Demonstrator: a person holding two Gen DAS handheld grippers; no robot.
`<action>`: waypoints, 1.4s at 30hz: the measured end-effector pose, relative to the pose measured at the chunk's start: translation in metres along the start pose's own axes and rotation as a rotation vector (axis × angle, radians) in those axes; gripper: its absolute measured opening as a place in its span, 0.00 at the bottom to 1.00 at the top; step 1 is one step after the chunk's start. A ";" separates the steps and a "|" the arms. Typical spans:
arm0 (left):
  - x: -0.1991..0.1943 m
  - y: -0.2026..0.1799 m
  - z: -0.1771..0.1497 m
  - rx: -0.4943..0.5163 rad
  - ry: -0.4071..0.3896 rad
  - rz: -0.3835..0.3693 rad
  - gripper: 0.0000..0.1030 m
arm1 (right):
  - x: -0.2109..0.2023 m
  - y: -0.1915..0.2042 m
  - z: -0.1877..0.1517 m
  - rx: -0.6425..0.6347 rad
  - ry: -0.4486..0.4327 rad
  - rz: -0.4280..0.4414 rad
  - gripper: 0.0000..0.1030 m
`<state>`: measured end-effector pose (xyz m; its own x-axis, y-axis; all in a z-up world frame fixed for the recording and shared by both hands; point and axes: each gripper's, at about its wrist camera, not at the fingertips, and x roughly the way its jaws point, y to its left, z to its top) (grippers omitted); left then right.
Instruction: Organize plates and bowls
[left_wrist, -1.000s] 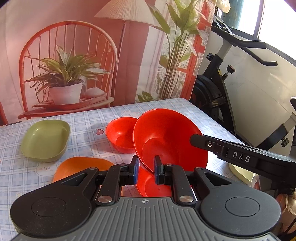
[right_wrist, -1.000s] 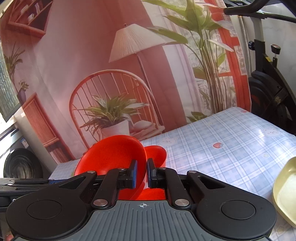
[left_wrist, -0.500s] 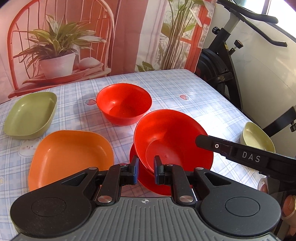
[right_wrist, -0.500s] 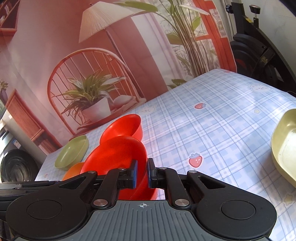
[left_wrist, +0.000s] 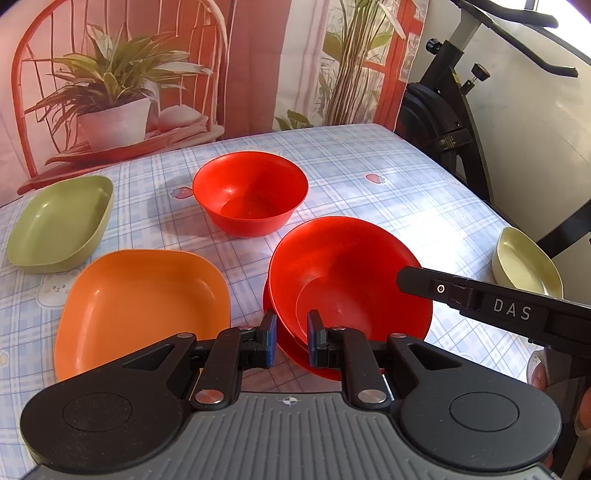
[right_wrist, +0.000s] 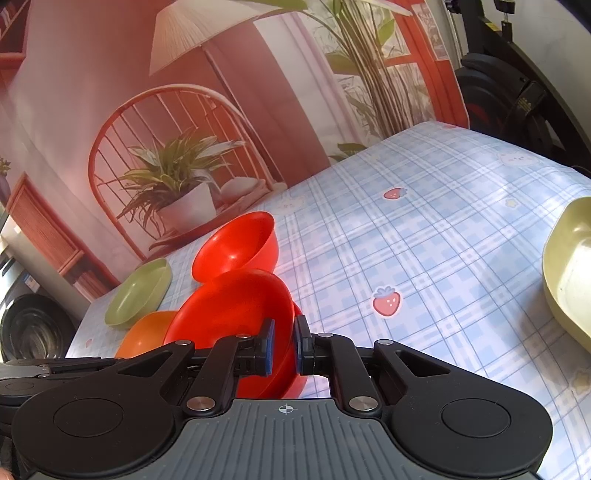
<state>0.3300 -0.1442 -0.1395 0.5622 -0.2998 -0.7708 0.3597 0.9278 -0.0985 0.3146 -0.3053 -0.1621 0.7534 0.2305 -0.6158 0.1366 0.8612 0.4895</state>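
Note:
My left gripper (left_wrist: 290, 338) is shut on the near rim of a red bowl (left_wrist: 347, 273), which sits on a red plate (left_wrist: 295, 350) beneath it. My right gripper (right_wrist: 283, 345) is shut on the same red bowl (right_wrist: 236, 310) at its right rim; its finger crosses the left wrist view (left_wrist: 480, 299). A second red bowl (left_wrist: 251, 192) stands behind on the table, and it shows in the right wrist view (right_wrist: 236, 245) too. An orange plate (left_wrist: 144, 302) lies to the left. A green dish (left_wrist: 59, 221) sits at far left.
A pale yellow dish (left_wrist: 524, 266) sits at the table's right edge, also in the right wrist view (right_wrist: 569, 273). The checked tablecloth (right_wrist: 424, 229) covers the table. An exercise bike (left_wrist: 454, 110) stands beyond the right edge. A printed backdrop hangs behind.
Both grippers have lowered the red bowl toward the table and levelled it; it now rests on the red plate. The second red bowl and orange plate have come into full view.

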 end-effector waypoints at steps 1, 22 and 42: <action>0.000 0.000 0.000 -0.003 -0.001 0.002 0.17 | 0.000 0.000 0.000 -0.001 0.002 -0.001 0.11; -0.037 0.029 0.031 -0.060 -0.150 0.039 0.34 | -0.021 0.004 0.022 -0.066 -0.048 -0.033 0.18; 0.021 0.067 0.078 -0.132 -0.109 -0.036 0.34 | 0.038 0.023 0.082 -0.133 0.016 -0.057 0.21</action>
<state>0.4242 -0.1059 -0.1128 0.6310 -0.3489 -0.6929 0.2843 0.9350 -0.2119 0.3990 -0.3134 -0.1234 0.7365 0.1861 -0.6503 0.0911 0.9253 0.3680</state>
